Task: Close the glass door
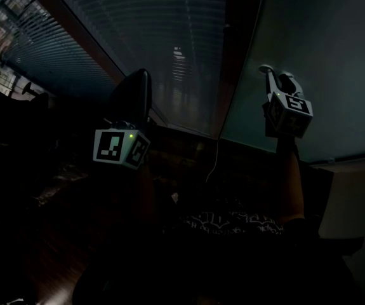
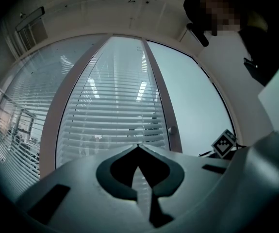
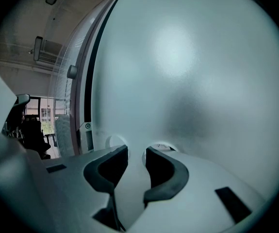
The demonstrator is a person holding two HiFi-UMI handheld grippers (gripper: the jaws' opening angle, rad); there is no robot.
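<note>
Door (image 3: 192,72), a frosted glass panel, fills the right tool view from 12 round to 5 o'clock. In the head view it takes the upper right, from 12 to 3 o'clock. We hold the right tool (image 3: 135,151) with its jaws spread partway and nothing between them. Both tips seem to rest against the frosted glass, where two pale rings (image 3: 111,142) show just at the tips. At 9 o'clock in that view a dark gap (image 3: 88,91) runs along the door's left edge. Our left tool (image 2: 138,147) has its jaws pressed together at the tips and pinches nothing. It points at the blinds (image 2: 110,106) behind clear glass at 12 o'clock, with a brown post (image 2: 156,89) just to their right and a small knob (image 2: 172,130) on that post. In the dim head view the left tool sits at 9 o'clock and the right tool at 2 o'clock, well apart. Our arm (image 1: 290,183) reaches up under the right one.
</note>
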